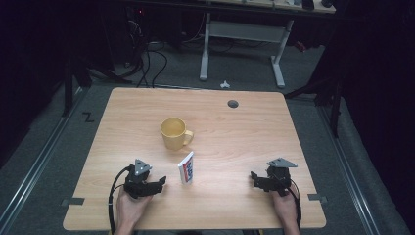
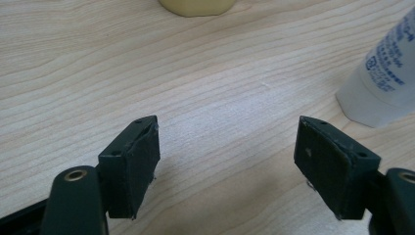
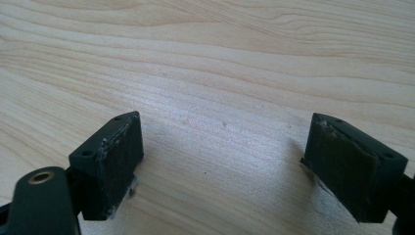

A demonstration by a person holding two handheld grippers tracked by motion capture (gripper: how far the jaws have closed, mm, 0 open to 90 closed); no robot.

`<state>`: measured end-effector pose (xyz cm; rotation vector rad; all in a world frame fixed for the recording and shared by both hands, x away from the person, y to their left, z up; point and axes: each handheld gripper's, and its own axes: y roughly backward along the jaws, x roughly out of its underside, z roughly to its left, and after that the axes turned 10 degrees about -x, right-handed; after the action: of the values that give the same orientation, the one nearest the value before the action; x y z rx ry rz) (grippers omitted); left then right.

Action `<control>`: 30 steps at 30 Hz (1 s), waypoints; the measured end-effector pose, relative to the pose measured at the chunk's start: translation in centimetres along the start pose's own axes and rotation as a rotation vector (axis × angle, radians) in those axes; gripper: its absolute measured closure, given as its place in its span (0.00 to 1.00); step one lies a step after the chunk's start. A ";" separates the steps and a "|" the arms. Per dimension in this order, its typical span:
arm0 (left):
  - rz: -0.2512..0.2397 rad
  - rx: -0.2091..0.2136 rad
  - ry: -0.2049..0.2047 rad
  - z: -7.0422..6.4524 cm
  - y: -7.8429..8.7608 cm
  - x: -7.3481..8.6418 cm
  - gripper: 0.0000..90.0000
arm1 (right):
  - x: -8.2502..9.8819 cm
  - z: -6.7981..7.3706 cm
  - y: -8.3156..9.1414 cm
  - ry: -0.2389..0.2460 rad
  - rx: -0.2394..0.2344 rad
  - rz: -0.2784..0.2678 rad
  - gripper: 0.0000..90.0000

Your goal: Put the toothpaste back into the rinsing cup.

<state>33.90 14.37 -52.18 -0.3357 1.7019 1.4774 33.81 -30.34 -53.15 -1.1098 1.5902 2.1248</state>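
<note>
Looks like the reach-in step: left gripper (image 1: 157, 183) sits with jaws wide and empty, the white plastic tube with the red-blue label (image 1: 186, 168) just right of them, so next it needs to slide over and close, while right gripper (image 1: 255, 178) waits open and empty too.

One camera looks down from high at the whole desk (image 1: 235, 147). Two gripper cameras sit low, close to the wood. The left one shares the yellow cup (image 2: 195, 6) with the high one.
</note>
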 end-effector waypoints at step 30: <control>-0.028 0.089 -0.035 -3.2 0.9 0.3 0.29 | 0.0 0.0 0.0 -0.001 0.000 0.000 0.16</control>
<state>31.77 11.79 -51.90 -0.2827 1.7223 1.3750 33.77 -30.34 -53.15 -1.1082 1.5901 2.1246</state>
